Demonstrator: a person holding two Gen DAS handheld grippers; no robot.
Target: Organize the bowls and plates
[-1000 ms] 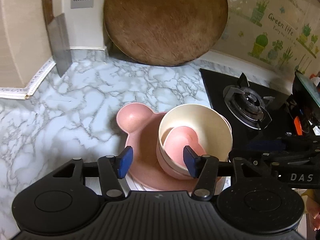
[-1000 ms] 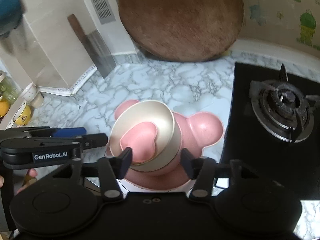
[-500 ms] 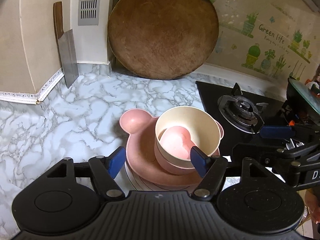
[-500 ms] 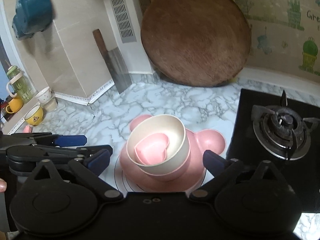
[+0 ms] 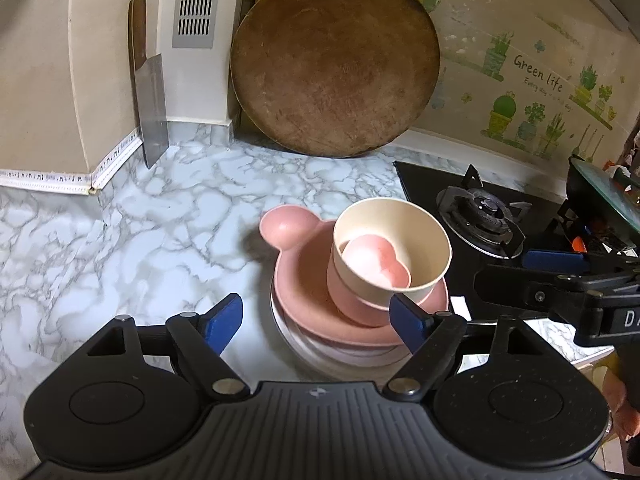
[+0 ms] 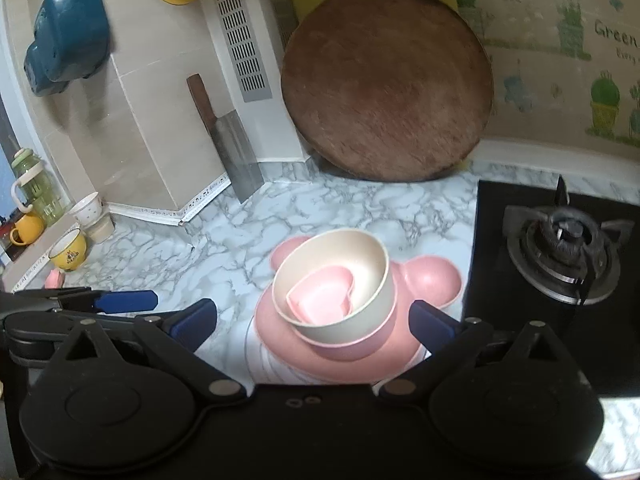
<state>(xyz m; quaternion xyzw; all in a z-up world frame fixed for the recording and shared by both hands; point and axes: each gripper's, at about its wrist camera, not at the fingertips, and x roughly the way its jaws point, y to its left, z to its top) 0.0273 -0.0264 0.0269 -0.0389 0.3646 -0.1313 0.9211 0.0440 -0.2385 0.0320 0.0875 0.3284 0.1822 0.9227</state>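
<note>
A stack stands on the marble counter: a white plate (image 5: pixel 320 350) at the bottom, a pink bear-eared plate (image 5: pixel 288 226) on it, then a pink bowl (image 5: pixel 352 300), a cream bowl (image 5: pixel 424 236) and a small pink heart-shaped dish (image 5: pixel 372 260) inside. The stack also shows in the right wrist view, with the cream bowl (image 6: pixel 360 252) and heart dish (image 6: pixel 324 296) on the bear-eared plate (image 6: pixel 432 280). My left gripper (image 5: pixel 316 320) is open and empty, just in front of the stack. My right gripper (image 6: pixel 314 320) is open and empty, its jaws wide on either side of the stack.
A gas hob (image 5: pixel 480 216) lies right of the stack. A round wooden board (image 5: pixel 336 68) and a cleaver (image 5: pixel 150 100) lean on the back wall. Cups and a yellow mug (image 6: pixel 70 250) stand at far left. A dark pan (image 5: pixel 600 196) sits at far right.
Both grippers have drawn back and up from the stack. The right gripper's jaws have opened wider, from close beside the cream bowl to well apart. The stack has stayed in place.
</note>
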